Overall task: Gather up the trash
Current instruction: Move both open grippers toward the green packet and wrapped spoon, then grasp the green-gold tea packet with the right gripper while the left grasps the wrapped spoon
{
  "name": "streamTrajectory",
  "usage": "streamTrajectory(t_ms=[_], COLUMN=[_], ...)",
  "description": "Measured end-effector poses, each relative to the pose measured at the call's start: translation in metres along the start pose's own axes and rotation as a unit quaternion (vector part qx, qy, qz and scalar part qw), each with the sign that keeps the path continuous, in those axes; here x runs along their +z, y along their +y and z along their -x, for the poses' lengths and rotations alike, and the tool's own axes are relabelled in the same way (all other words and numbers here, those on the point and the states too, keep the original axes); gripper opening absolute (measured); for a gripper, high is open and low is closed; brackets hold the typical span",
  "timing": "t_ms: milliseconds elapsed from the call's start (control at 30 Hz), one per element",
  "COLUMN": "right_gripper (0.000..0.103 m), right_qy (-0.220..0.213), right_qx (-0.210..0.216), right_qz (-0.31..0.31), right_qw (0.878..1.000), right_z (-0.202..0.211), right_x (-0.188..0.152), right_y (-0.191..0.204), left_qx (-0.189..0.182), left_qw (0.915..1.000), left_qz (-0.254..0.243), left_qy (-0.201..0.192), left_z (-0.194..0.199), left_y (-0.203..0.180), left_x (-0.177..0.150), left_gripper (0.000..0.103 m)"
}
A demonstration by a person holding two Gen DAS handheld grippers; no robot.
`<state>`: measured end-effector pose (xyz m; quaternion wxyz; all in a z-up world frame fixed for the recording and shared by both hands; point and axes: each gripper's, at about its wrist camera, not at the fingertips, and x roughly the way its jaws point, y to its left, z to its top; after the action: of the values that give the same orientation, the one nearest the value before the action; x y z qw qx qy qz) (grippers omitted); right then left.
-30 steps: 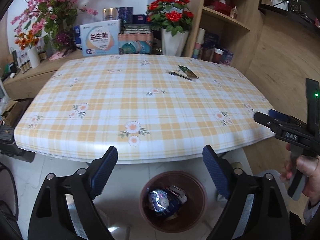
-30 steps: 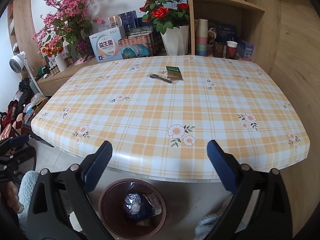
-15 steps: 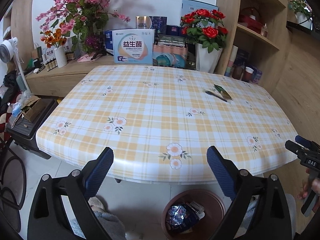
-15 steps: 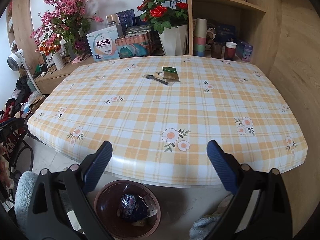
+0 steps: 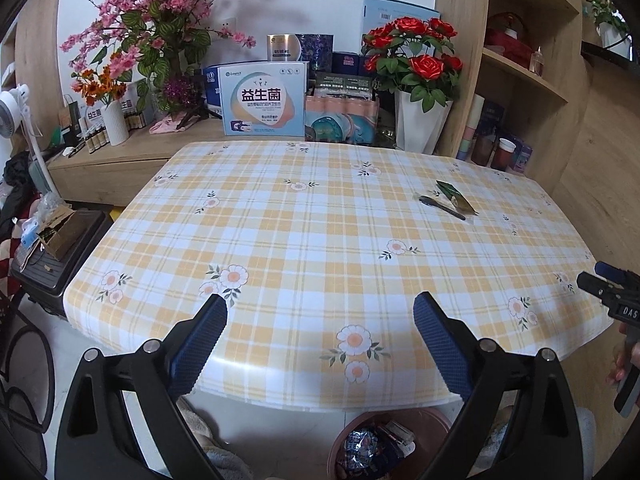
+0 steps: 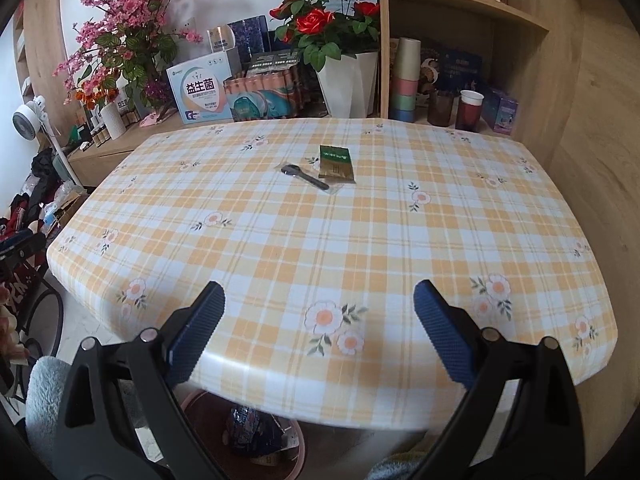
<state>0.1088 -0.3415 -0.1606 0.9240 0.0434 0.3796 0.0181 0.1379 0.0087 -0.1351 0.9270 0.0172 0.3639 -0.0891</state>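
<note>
Room: wood shelving, flower vases and boxes behind a table under a yellow plaid cloth with daisies.

Left wrist view, change: a second ago this camera looked down at the table's near edge with the bin wide open below; now it sits higher and further left, so the cloth fills the frame and the bin shows only partly at the bottom. Trash already lies in it.

Left wrist view, grip: the left gripper is spread wide with nothing between its blue pads.

Left wrist view, targets: a green sachet and a black plastic spoon lie touching on the far right of the cloth, well apart from the fingers.

Right wrist view, change: the table edge has dropped lower in frame, so this gripper has also lifted and pushed forward. Judgement: one drop-off looks finished and the reach for the last pieces is starting.

Right wrist view, grip: the right gripper is equally wide and empty.

Right wrist view, sachet: flat, long axis running away from the camera, green end farthest.

Right wrist view, spoon: diagonal, bowl far-left, handle pointing near-right under the sachet's corner.

Right wrist view, bin: partly hidden under the table edge.
</note>
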Motion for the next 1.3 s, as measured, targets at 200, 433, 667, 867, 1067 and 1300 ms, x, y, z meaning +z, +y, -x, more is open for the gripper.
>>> streamTrajectory(t_ms=[200,433,667,867,1067,1300], right_gripper=[0.094,0.093,0.082,0.077,0.052,0.026], right_qy=[0.012,0.048,0.097,0.130,0.143,0.124], right_qx=[0.015,0.038,0.045,0.031,0.010,0.024], right_qz=[0.011,0.025,0.019,0.003,0.017,0.031], right_qw=[1.000,0.998,0.994,0.991,0.989,0.992], right_z=[-0.058,-0.162,-0.256,-0.304,-0.314,-0.288], right_x=[0.050,0.117,0.156,0.164,0.167,0.164], right_y=[-0.017,-0.028,-0.030,-0.035,-0.031,-0.047], left_qx=[0.002,-0.003,-0.013,-0.027,-0.041,-0.060], left_qw=[0.9999,0.9997,0.9992,0.9982,0.9968,0.9941], left_qz=[-0.013,-0.006,-0.008,-0.016,-0.023,-0.034], left_qy=[0.009,0.025,0.036,0.050,0.065,0.083], left_z=[-0.047,-0.120,-0.180,-0.212,-0.230,-0.247], left_y=[-0.015,-0.029,-0.043,-0.055,-0.072,-0.117], left_x=[0.027,0.072,0.102,0.105,0.104,0.104], left_gripper=[0.092,0.092,0.088,0.083,0.077,0.076])
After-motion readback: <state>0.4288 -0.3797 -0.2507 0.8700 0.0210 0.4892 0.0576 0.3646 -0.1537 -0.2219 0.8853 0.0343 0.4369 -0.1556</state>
